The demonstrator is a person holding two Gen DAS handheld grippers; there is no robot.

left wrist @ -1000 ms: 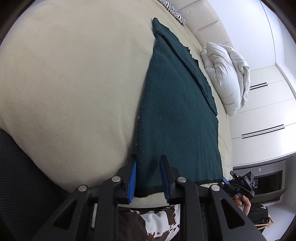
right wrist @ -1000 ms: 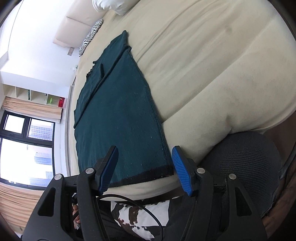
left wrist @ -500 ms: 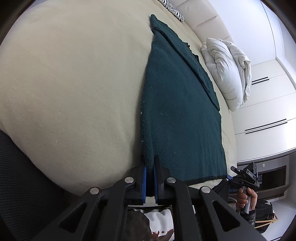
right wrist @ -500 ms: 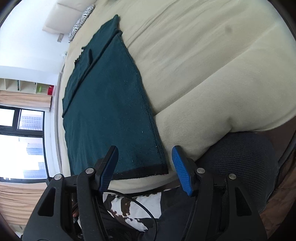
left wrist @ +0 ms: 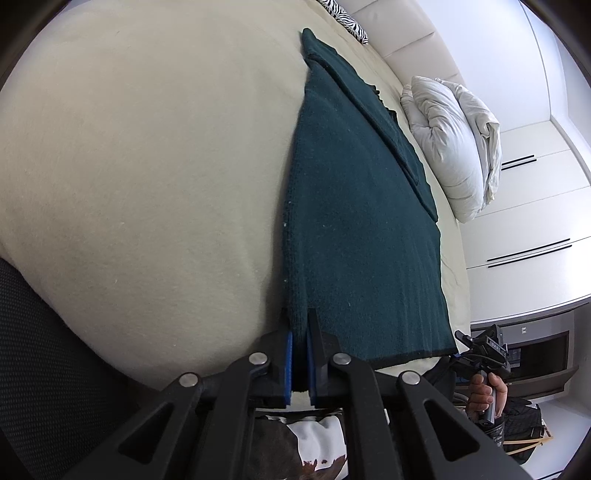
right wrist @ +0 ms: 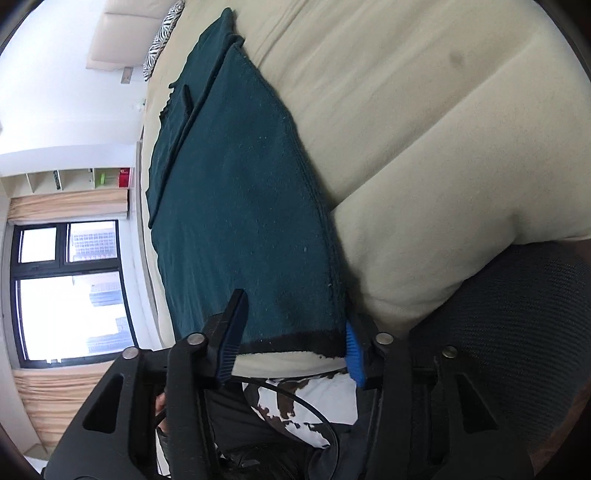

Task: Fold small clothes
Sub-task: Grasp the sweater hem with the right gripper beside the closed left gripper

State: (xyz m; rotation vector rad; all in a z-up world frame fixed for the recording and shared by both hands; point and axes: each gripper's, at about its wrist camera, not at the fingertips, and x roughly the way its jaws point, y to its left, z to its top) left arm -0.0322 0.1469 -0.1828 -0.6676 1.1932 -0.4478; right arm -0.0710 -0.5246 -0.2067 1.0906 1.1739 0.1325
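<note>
A dark green knitted garment (left wrist: 354,221) lies flat on a cream bed (left wrist: 147,166), with a black hem along its near edge. My left gripper (left wrist: 300,325) is shut on the garment's near left corner. In the right wrist view the same garment (right wrist: 240,206) fills the middle. My right gripper (right wrist: 295,328) is open and straddles the near right corner, one blue pad (right wrist: 231,350) over the hem and the other pad (right wrist: 352,350) just outside the cloth's edge.
A crumpled white duvet (left wrist: 454,144) lies at the far right of the bed beside white wardrobe doors (left wrist: 535,229). A zebra-print cushion (left wrist: 347,18) sits at the headboard. A black mesh chair (right wrist: 498,350) stands at the bed's near edge. A window (right wrist: 70,295) is on the left.
My left gripper closed on the garment's near left corner. My right gripper moved closer to the near right corner and stayed open around it.
</note>
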